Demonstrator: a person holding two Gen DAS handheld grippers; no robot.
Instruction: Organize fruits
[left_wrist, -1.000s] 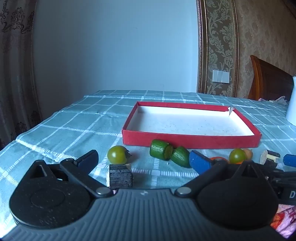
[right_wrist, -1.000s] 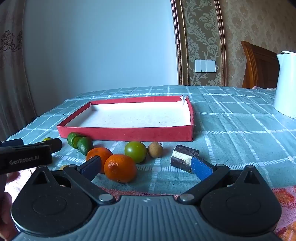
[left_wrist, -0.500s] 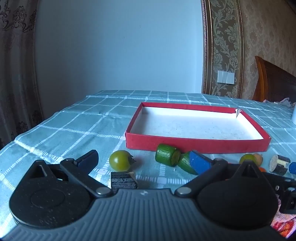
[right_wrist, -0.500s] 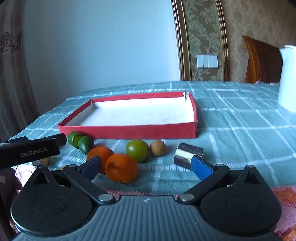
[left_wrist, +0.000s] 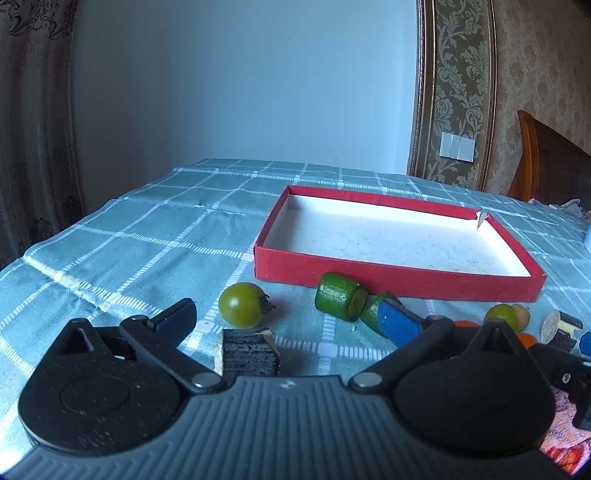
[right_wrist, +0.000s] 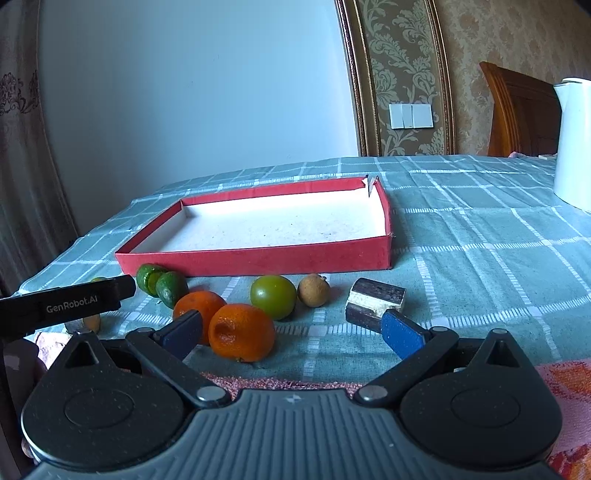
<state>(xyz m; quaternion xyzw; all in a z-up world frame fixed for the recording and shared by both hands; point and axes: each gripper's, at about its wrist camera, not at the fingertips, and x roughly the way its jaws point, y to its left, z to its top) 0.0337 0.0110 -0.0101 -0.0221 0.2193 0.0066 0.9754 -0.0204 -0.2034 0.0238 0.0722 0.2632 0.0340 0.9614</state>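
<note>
A red tray (left_wrist: 399, 275) (right_wrist: 258, 256) with a white inside lies on the checked cloth, with nothing in it. In front of it in the left wrist view are a green tomato (left_wrist: 242, 304), two green cucumber pieces (left_wrist: 340, 301) and a dark sugarcane piece (left_wrist: 249, 350). My left gripper (left_wrist: 288, 317) is open and empty, just behind the sugarcane piece. In the right wrist view two oranges (right_wrist: 242, 332), a green tomato (right_wrist: 273, 296), a brown longan (right_wrist: 313, 291) and a sugarcane piece (right_wrist: 375, 301) lie before the tray. My right gripper (right_wrist: 291, 332) is open and empty around the near orange.
A white kettle (right_wrist: 572, 144) stands at the far right of the table. A wooden chair (right_wrist: 517, 110) is behind it. The left gripper's body (right_wrist: 66, 302) crosses the left of the right wrist view. A pink-orange cloth (right_wrist: 565, 384) lies at the near edge.
Both grippers have lifted and tilted a little, so the tray shows more from above. The fruit has not moved. Both grippers stay open.
</note>
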